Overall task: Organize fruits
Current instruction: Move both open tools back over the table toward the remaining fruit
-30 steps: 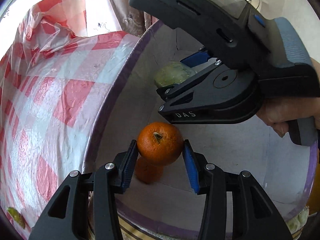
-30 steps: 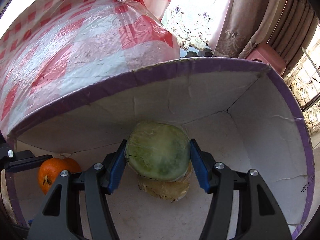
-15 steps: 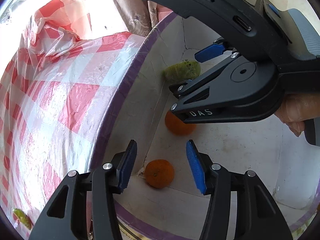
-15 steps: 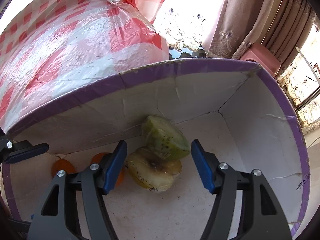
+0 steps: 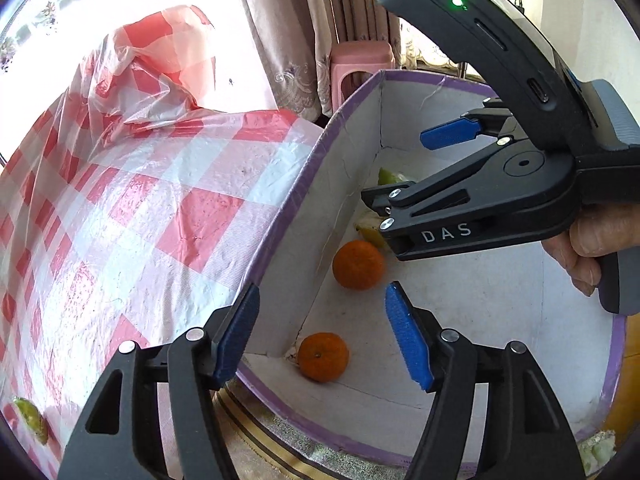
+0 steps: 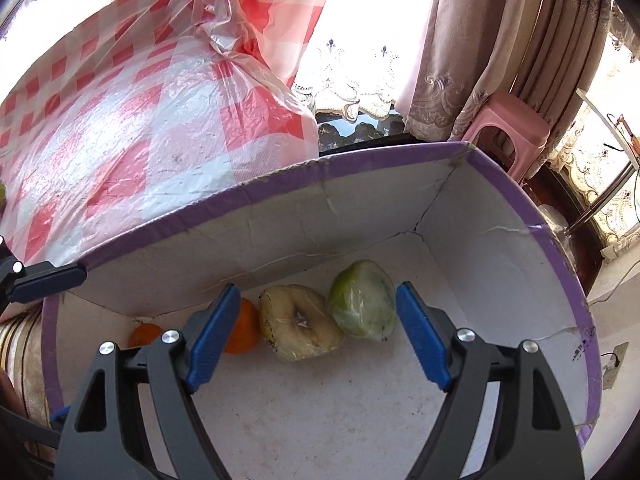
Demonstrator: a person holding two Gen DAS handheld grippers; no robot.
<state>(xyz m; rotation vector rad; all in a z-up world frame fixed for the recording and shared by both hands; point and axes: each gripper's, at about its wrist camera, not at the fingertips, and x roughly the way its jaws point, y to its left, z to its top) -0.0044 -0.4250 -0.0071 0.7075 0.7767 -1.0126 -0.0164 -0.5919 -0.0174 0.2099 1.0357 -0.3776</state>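
A white box with a purple rim (image 5: 288, 216) holds the fruit. Two oranges (image 5: 358, 264) (image 5: 323, 356) lie on its floor by the left wall. My left gripper (image 5: 322, 292) hovers above them, jaws opening, nothing between the pads. In the right wrist view a wrapped green fruit (image 6: 362, 300) and a wrapped yellowish apple half (image 6: 300, 324) rest against the far wall of the box (image 6: 360, 168), an orange (image 6: 244, 328) beside them. My right gripper (image 6: 316, 292) hangs over them, jaws opening and empty; it also shows as the right gripper (image 5: 396, 170) in the left wrist view.
A red-and-white checked plastic cloth (image 5: 120, 200) covers the table left of the box, with a green fruit piece (image 5: 30, 420) at its near corner. A pink stool (image 6: 508, 128) and curtains (image 6: 480, 40) stand behind. A hand (image 5: 592, 240) holds the right gripper.
Both grippers let go of their fruit and rose. The orange dropped to the box floor; the green fruit landed beside the yellowish apple half. Both pairs of jaws stand wider.
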